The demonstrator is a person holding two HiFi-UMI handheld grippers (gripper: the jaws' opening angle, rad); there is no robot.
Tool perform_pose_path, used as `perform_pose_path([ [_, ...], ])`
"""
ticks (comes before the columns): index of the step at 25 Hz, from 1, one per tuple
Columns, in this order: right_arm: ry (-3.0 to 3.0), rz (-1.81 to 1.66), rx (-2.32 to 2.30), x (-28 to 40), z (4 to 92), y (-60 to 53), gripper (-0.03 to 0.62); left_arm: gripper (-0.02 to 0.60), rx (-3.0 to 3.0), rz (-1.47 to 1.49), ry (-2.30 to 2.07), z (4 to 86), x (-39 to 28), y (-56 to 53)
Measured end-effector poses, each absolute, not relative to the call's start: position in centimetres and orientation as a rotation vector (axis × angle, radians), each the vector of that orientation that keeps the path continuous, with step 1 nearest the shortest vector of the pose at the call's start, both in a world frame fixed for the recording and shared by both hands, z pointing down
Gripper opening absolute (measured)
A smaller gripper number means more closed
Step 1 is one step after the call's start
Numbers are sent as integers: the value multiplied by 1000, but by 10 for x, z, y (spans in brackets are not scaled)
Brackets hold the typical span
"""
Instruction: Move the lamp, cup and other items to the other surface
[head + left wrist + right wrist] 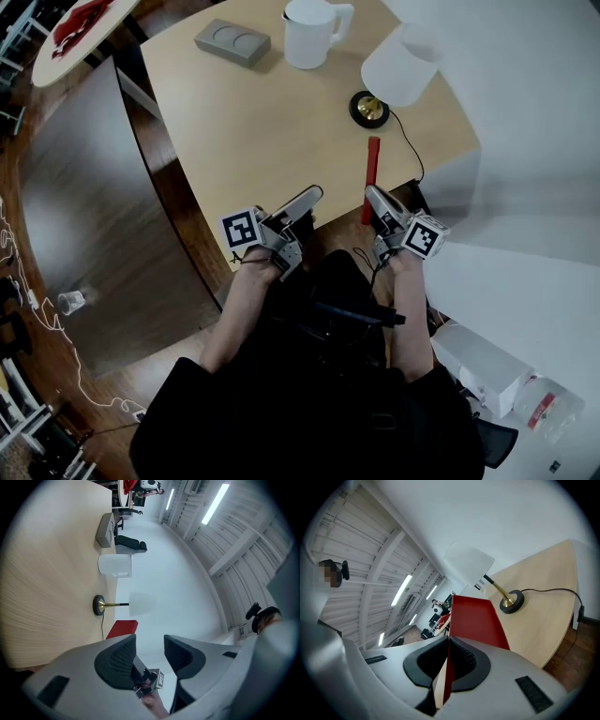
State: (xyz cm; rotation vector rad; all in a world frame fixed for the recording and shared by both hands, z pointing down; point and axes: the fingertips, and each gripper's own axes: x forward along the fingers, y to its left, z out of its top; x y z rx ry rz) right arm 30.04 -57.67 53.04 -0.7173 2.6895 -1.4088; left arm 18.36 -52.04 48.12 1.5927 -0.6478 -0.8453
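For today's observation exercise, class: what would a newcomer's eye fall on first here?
The flat red item stands out, clamped in the right gripper at the near edge of the wooden table. Behind it stands the lamp with white shade and brass base, then a white mug and grey block farther back. The left gripper is open and empty.

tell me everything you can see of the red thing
The red item is thin, flat and rectangular, matte red with a pale edge, perhaps a booklet. It stands on edge, clamped at one end in the right hand-held gripper, pointing out over the table towards the lamp. Whether it touches the table isn't clear.
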Motion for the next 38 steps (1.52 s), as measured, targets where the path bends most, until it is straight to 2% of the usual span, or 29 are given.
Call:
perform_pose_path([
  [6,2755,-1401,-632,265,529,-597,32,215,1566,-879,-718,484,158,-521],
  [19,3016,-1455,-510,215,596,-688,32,215,1462,-976,-947,504,114,-571],
  [38,3243,-1596,-428,150,674,-729,41,215,1329,-1033,-1116,533,77,-594],
])
